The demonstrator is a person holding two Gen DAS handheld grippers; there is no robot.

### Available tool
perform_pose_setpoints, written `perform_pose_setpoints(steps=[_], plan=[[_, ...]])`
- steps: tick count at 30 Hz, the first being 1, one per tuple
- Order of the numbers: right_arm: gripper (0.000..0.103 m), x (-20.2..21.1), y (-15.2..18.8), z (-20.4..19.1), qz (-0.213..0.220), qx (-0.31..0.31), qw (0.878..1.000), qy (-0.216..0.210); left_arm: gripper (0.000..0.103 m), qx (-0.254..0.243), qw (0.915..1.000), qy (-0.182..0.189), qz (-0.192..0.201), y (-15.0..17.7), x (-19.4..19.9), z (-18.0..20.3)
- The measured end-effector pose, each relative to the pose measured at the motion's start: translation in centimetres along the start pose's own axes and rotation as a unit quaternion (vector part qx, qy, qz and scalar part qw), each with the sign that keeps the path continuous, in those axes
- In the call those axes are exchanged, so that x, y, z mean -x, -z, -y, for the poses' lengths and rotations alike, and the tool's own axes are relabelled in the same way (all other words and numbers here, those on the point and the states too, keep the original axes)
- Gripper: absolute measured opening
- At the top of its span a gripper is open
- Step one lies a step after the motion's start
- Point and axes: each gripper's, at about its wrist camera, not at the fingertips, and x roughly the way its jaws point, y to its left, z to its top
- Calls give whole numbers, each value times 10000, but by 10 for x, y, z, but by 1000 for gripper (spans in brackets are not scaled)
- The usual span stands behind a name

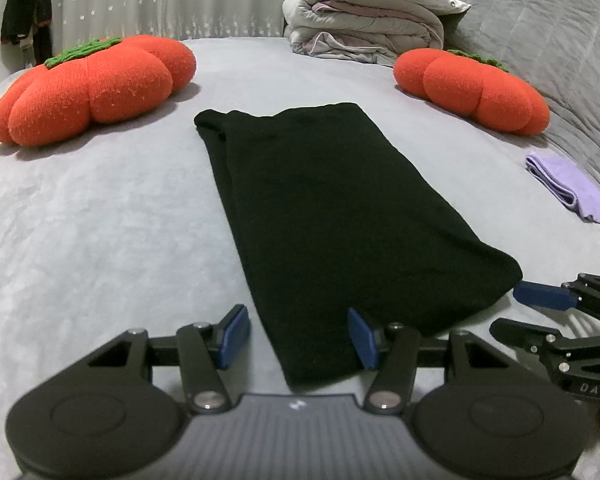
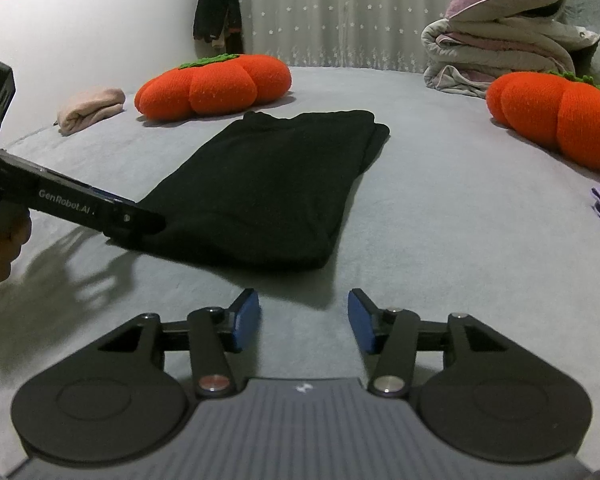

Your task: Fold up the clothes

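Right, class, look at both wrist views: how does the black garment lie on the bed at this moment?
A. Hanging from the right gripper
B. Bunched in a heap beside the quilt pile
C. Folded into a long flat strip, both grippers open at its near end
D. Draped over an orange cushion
C: the black garment lies flat as a long strip on the bed, with the left gripper and the right gripper open near its near edge.
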Motion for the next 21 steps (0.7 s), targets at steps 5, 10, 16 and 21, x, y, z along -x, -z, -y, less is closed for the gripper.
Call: perform_pose_setpoints(steps=[5, 10, 16, 21], plan=[[67, -5, -2, 7, -28, -173, 9998, -122, 57, 98, 9999, -58, -26, 1, 3, 0], [69, -5, -3, 10, -22, -275, 9994, -211, 57, 393, 9990, -144, -147, 4, 12, -4], [69, -3, -2, 7, 5, -241, 9996, -127, 56, 747, 9965, -246, -292, 8, 22, -9], [75, 5, 0, -9, -104, -109, 9986, 497, 56, 1004, 9935, -310, -440, 14, 32, -14]])
